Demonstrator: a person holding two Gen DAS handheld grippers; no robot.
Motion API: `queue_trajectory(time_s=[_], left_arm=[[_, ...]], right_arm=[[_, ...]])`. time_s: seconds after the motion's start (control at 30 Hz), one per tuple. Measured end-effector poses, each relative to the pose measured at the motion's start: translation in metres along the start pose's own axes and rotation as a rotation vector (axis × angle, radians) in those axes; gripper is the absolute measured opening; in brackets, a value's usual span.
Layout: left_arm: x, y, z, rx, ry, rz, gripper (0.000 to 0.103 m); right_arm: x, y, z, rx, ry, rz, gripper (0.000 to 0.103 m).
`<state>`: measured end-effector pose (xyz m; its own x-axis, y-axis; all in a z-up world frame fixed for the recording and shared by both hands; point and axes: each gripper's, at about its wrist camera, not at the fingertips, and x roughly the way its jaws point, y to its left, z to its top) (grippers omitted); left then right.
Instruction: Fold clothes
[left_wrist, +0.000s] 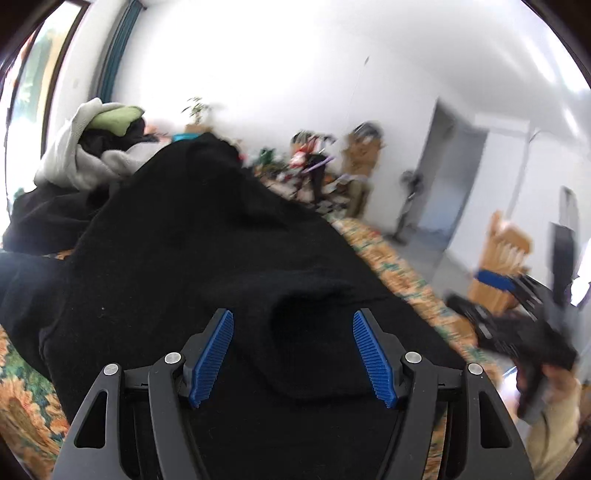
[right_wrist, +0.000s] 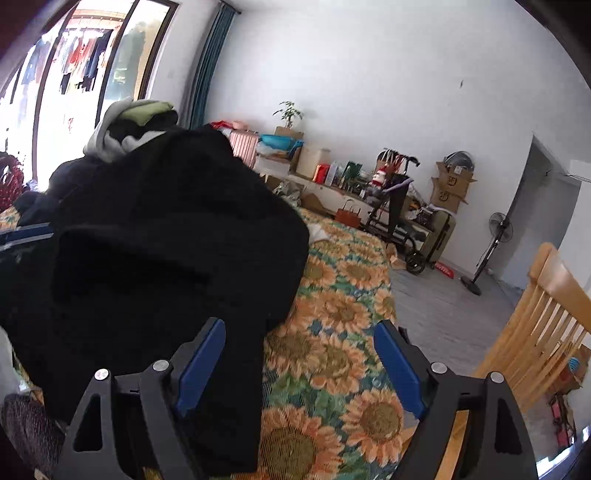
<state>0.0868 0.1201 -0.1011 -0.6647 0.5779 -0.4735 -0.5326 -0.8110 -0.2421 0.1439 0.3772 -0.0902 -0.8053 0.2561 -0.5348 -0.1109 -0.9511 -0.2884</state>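
- My left tool (left_wrist: 292, 354) hangs released over the black garment (left_wrist: 207, 258), a raised fold of cloth between the blue pads but not pinched. My right tool (right_wrist: 300, 363) is released too, nothing in it, its left pad just beside the garment's edge at 9 o'clock, its right pad over bare bedspread (right_wrist: 332, 295).
- The garment lies spread on the bed, running from my tools up toward 11 o'clock, where it meets a heap of other clothes (right_wrist: 129, 125).
- Risk, as I judge it: black on black hides seams and layers, so I could clench on one ply only, or on two, and drag the fold crooked.
- The right edge sits near the bed's side; a hard pull toward 3 o'clock could slide it off.
- Reaching far, I might snag the heap at 11 o'clock and topple it.
- Room: sunflower bedspread, window (right_wrist: 74, 74) at 10 o'clock, cluttered shelf along the white wall, standing fan (right_wrist: 493, 243) at 3 o'clock, wooden chair (right_wrist: 535, 314) at 4 o'clock.
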Motion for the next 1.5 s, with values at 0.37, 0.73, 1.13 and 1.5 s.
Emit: queue_trajectory(time_s=[0.37,0.73,1.13,1.5], left_arm=[[0.032,0.033,-0.003,-0.265,0.1,0.055,0.03],[-0.007,0.081,-0.02,-0.416,-0.03,0.152,0.017],[0.004,0.06,-0.015,-0.267,-0.006,0.148,0.063],[0.024,-0.014,0.0,0.335,-0.012,0.445,0.075]], right_arm=[[-0.018,0.01,-0.062,0.014,0.042,0.157,0.086],[-0.006,0.015,-0.055,0.188,0.062,0.293,0.01],[-0.047,-0.024,-0.072,0.265,0.057,0.222,0.04],[0.016,-0.02,0.016,0.023,0.015,0.16,0.047]])
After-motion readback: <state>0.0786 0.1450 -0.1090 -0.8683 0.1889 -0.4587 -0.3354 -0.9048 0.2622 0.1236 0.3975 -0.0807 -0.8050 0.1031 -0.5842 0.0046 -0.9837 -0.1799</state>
